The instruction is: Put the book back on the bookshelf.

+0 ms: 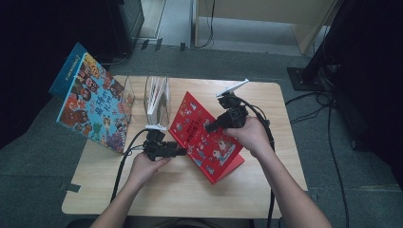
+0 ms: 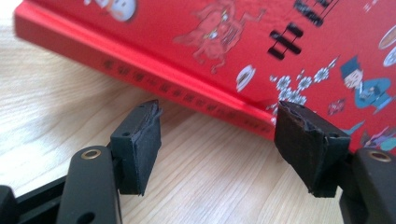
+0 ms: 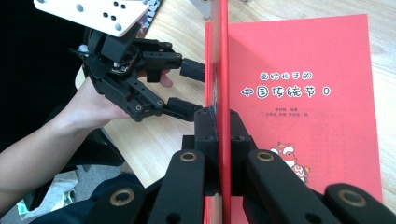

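A red picture book [image 1: 204,137] lies tilted in the middle of the wooden table [image 1: 190,190]. My right gripper [image 1: 209,127] is shut on the edge of its front cover. In the right gripper view the cover [image 3: 219,56] stands edge-on between the pads of the right gripper [image 3: 219,126], and the red title page [image 3: 303,93] lies beside it. My left gripper [image 1: 183,152] is open at the book's left edge. In its own view the left gripper [image 2: 219,116] has its jaws wide apart just short of the red spine [image 2: 187,88], with nothing between them. The left gripper [image 3: 196,91] faces the book from the left.
A colourful picture book [image 1: 92,104] leans at the table's far left corner. A clear stand [image 1: 157,99] with thin white books is behind the left gripper. Cables run over the floor at the right [image 1: 323,109].
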Motion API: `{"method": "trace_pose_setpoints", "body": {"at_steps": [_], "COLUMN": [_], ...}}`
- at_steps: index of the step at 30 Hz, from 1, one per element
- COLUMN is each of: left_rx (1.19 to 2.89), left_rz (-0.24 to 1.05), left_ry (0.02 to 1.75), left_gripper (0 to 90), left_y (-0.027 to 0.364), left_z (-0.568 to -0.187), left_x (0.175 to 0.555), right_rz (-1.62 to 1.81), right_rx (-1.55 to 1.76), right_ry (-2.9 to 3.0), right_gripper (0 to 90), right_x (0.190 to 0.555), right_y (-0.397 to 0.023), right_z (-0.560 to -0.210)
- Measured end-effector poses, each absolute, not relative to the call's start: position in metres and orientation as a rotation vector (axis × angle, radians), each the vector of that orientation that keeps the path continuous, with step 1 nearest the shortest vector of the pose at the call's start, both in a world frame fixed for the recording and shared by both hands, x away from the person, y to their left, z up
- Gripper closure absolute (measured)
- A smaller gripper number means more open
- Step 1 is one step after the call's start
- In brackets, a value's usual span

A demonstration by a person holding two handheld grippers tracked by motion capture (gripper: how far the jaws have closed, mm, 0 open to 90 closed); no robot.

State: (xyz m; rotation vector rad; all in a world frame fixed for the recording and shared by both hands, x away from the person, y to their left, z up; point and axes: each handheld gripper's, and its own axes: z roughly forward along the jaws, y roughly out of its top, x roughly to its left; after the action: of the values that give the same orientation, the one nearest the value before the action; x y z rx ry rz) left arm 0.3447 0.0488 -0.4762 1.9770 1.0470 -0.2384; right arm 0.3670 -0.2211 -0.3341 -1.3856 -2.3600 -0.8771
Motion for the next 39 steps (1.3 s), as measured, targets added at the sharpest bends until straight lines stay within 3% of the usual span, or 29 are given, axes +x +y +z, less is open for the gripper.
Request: {"method": "trace_pose_setpoints", "body": {"at_steps": [20, 32, 39], "left_rx": [1.921, 1.925, 1.975], "left_rz": [-0.39, -0.386, -0.292], "left_ry": [1.088, 1.085, 1.087], "left_gripper": [24.8, 17.5, 13.8], "left_y": [0.044, 0.045, 0.043], "left_z": [-0.483, -0.48, -0.475], "left_x": [0.358, 0.361, 0.361], "right_rz": [-0.945, -0.964, -0.98], "right_rx": [-1.323, -1.282, -1.268], "right_ry": [-2.334, -2.375, -2.411], "right_gripper": [86.0, 85.2, 85.2], "right_x": [0.364, 0.358, 0.355], "right_y": [-0.226, -0.221, -0.217], "right_z": [-0.348, -0.344, -0.343]}}
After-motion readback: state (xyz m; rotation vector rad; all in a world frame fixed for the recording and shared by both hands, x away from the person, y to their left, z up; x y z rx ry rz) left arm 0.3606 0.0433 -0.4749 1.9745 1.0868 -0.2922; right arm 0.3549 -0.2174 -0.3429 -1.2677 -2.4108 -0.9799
